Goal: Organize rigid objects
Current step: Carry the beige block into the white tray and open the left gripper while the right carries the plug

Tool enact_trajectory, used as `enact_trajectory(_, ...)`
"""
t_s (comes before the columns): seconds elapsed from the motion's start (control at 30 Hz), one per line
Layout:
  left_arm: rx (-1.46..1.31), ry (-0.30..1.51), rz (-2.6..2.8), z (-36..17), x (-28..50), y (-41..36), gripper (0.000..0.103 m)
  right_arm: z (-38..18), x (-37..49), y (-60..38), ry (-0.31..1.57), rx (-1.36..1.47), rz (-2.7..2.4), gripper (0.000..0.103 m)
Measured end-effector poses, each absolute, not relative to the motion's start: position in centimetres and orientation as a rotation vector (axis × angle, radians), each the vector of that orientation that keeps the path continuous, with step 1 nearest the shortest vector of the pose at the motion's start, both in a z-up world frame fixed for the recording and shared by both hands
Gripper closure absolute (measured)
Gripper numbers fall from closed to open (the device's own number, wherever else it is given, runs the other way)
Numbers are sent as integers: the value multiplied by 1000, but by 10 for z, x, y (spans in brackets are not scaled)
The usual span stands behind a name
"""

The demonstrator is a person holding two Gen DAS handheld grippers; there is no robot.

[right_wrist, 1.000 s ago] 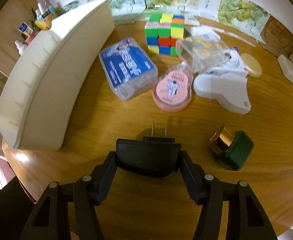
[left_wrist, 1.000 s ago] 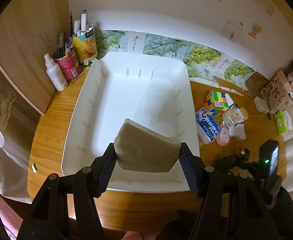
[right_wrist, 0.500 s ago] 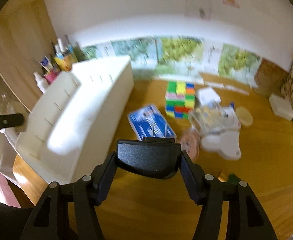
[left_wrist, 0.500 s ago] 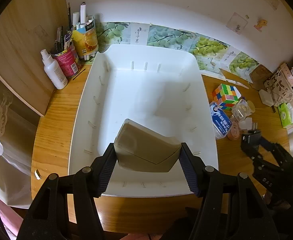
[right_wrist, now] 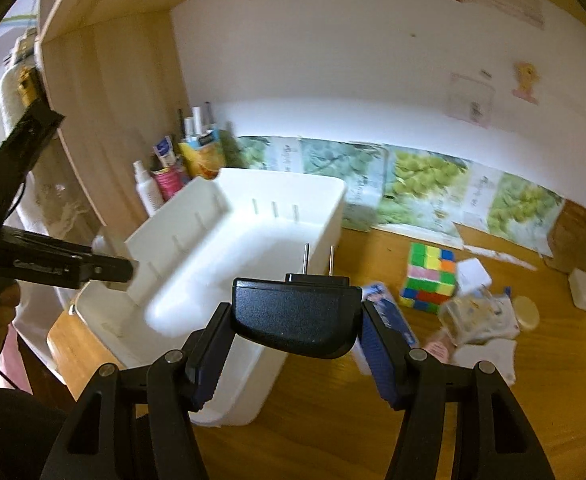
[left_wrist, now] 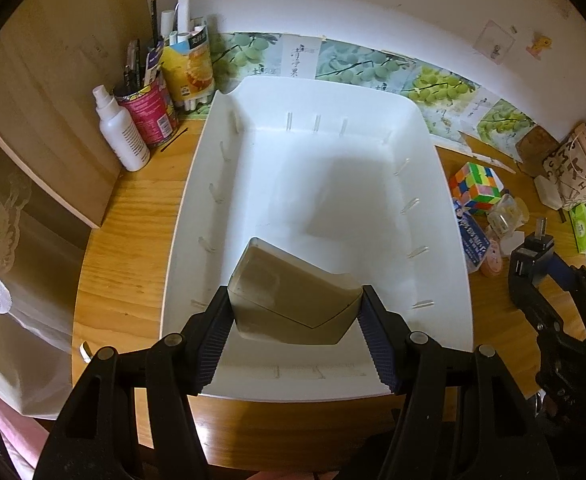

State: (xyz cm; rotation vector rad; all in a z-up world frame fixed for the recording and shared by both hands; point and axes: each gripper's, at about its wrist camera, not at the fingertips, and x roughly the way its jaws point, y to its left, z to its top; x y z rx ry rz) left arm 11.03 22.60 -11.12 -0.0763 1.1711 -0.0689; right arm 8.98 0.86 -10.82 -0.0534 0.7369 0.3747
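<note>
My left gripper (left_wrist: 295,320) is shut on a tan metal box (left_wrist: 293,300), tilted and held over the near end of the white bin (left_wrist: 449,272). My right gripper (right_wrist: 295,318) is shut on a black plug adapter (right_wrist: 295,312) whose two prongs point forward, raised beside the white bin (right_wrist: 333,208) at its right wall. In the left wrist view the right gripper (left_wrist: 531,256) with the plug adapter (left_wrist: 533,246) shows at the right edge. The bin's floor is bare.
A colour cube (left_wrist: 477,186), a blue packet (left_wrist: 471,240), a pink round case and clear plastic items lie on the wooden table right of the bin. A white spray bottle (left_wrist: 123,136) and pen cans (left_wrist: 151,108) stand at the bin's far left corner.
My right gripper has lifted the plug adapter off the table and swung it left towards the bin. My left gripper has sunk slightly over the bin with the tan box.
</note>
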Motion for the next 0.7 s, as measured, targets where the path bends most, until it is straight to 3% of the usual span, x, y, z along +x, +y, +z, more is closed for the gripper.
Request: enact_trajectory(0.7, -101, 1190, -33, -120, 115, 245, 36, -118, 80, 72, 744, -183, 515, 40)
